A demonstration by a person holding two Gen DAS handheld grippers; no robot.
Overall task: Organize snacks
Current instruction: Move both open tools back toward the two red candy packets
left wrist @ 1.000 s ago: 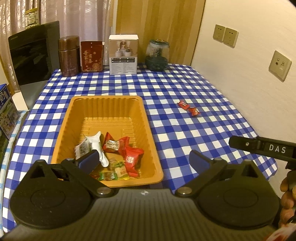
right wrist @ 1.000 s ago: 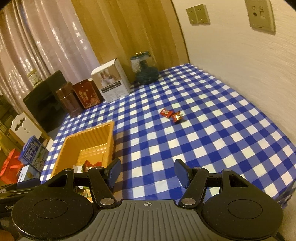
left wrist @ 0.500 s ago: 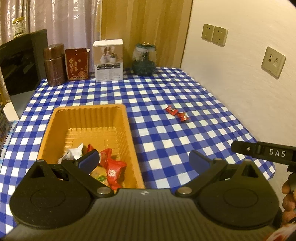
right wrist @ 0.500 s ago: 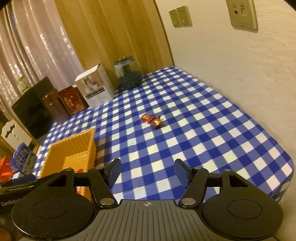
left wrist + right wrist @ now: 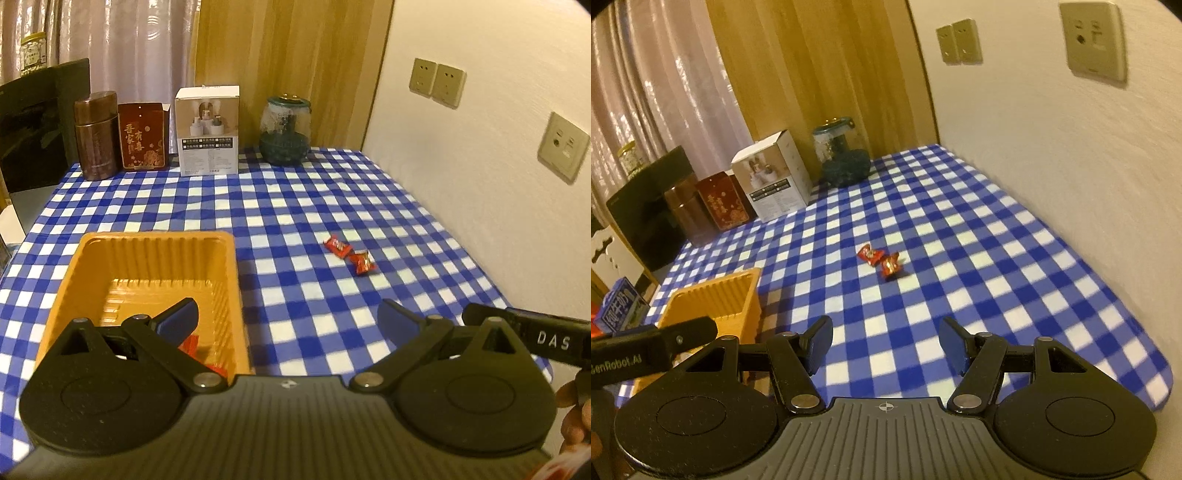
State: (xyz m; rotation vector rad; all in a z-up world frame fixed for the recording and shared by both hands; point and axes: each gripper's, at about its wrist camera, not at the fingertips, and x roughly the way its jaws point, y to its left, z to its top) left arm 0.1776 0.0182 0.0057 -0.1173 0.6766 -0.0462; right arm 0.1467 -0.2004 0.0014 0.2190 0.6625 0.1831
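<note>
Blue-checked cloth covers the table (image 5: pixel 295 206), where two red snacks (image 5: pixel 881 260) lie touching near mid-frame, well apart from the orange tray (image 5: pixel 229 280) at lower left, which already holds a few wrappers. Both the left tongs (image 5: pixel 288 319) and right tongs (image 5: pixel 884 345) hang spread and empty. The step in hand looks like a reach for the stray pair; next, one set must descend over a single candy and close.

A home dining corner, checked tablecloth (image 5: pixel 295 206), sheer curtains (image 5: pixel 122 55), wall sockets (image 5: pixel 437 82), tea tins (image 5: pixel 96 134) and a jar (image 5: pixel 284 129) along the back
</note>
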